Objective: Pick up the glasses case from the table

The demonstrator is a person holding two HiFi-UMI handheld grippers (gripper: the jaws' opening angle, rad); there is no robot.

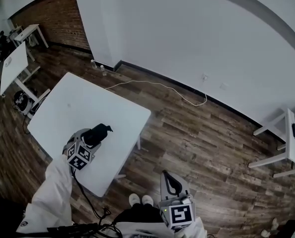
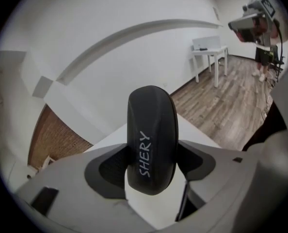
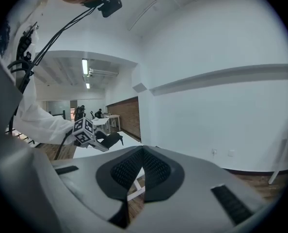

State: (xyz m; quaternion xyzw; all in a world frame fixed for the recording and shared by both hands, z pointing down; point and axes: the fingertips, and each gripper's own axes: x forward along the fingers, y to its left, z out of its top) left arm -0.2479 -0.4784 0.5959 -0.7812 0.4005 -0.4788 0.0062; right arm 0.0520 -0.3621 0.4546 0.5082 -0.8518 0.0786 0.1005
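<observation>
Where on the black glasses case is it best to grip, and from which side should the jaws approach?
Probably across its narrow width, with a pad on each long curved side, coming in along its length from one end. The glasses case is a slim, rounded oval, so that width fits between the jaws. The left gripper holds it this way now, clear of the table.

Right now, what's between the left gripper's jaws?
The black glasses case, marked SHERY, sits clamped edge-on between the jaws of the left gripper. The left gripper view shows it.
</observation>
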